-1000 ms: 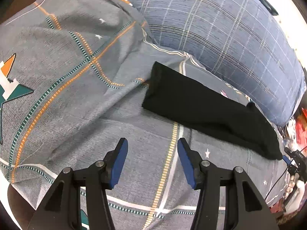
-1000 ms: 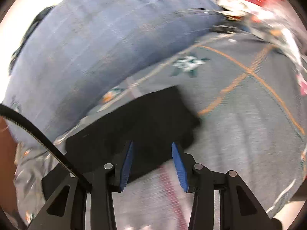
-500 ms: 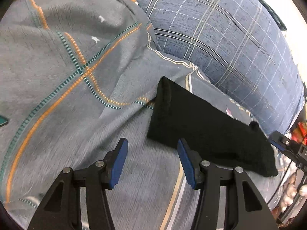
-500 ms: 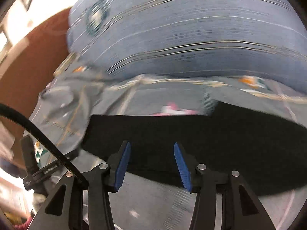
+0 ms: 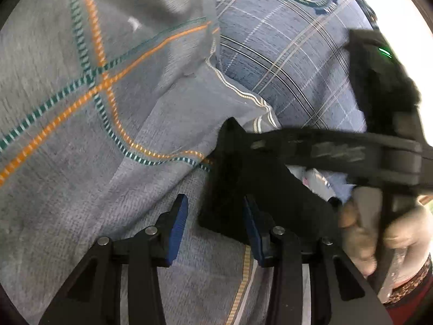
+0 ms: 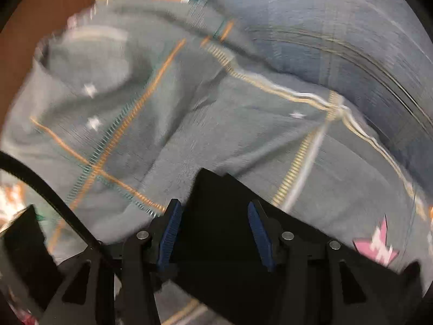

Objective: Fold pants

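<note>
Pants (image 5: 243, 184), black and folded into a flat slab, lie on the grey bedsheet (image 5: 81, 135) at lower centre of the left wrist view, one corner pointing up toward the blue plaid pillow (image 5: 284, 54) in the upper right. The left gripper (image 5: 213, 227) sits at the bottom centre with its blue-padded fingers (image 5: 177, 230) apart; the near edge of the pants falls between them, the right pad overlapping the black cloth. At the right edge of the frame a hand (image 5: 379, 230) grips the other black tool, whose body crosses the frame above the pants.

In the right wrist view, which is blurred, the right gripper (image 6: 215, 233) fills the bottom centre, fingers apart, with the pants (image 6: 216, 203) lying between and beyond them as a dark wedge pointing toward the middle of the frame. The cloth seems to sit between the pads without being pinched, though the blur makes that uncertain. The bedsheet (image 6: 135, 108) with orange and teal lines spreads across the left and centre, the pillow (image 6: 351, 40) in the upper right.
</note>
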Demonstrator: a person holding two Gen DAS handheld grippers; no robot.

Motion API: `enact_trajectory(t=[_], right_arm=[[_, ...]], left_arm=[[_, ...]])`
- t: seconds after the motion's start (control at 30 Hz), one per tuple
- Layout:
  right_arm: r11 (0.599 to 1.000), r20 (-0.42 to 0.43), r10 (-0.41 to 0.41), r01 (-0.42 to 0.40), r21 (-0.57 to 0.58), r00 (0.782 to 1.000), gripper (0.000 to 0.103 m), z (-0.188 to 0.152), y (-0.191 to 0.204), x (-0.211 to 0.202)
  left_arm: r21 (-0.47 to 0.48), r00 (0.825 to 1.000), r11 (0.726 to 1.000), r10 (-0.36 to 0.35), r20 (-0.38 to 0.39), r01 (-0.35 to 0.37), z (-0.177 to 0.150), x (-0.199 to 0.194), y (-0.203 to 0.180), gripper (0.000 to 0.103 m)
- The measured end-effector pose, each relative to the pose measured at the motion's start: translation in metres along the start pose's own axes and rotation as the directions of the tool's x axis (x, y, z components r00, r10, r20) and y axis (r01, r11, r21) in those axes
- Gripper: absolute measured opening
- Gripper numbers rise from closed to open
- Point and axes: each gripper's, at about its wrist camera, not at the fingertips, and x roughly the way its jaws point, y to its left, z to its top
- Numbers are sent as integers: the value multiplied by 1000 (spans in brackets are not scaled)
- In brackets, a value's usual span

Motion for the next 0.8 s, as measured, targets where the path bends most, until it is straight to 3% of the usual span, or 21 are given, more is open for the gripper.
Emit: enact_trajectory(t=[0.07,0.17,0.23,0.27,0.3,0.33,0.43,0.8], right_arm=[[993,-57,-98,95,-65,994,56,8,16,21],[968,-70,-214,202,-147,974,58,13,32,35],[960,-77,-243,228,-164,967,51,12,36,37],[957,-73,-251,236,-169,965,43,10,36,36],[956,-70,-252,238,-170,965,33,9,37,35],[957,-62,-253,240,-166,965,21,7,35,32],[962,-38,-242,235,-141,970,10,-4,32,19],[990,126,-141,141,6,982,8,-30,-10,-58]], left_arm=[[1,1000,1000,-2,7,2,0,0,-1,40],[17,1000,1000,9,12,-9,-2,1,-4,41],[13,1000,1000,3,14,-3,-3,2,-5,40],[8,1000,1000,-3,13,3,-4,2,-5,38],[11,1000,1000,-18,0,18,-3,4,-7,20],[11,999,999,-49,-23,49,-3,7,-7,11],[15,999,999,-51,-12,52,-5,3,-15,10],[60,991,989,-132,-15,132,-12,-17,-70,10]])
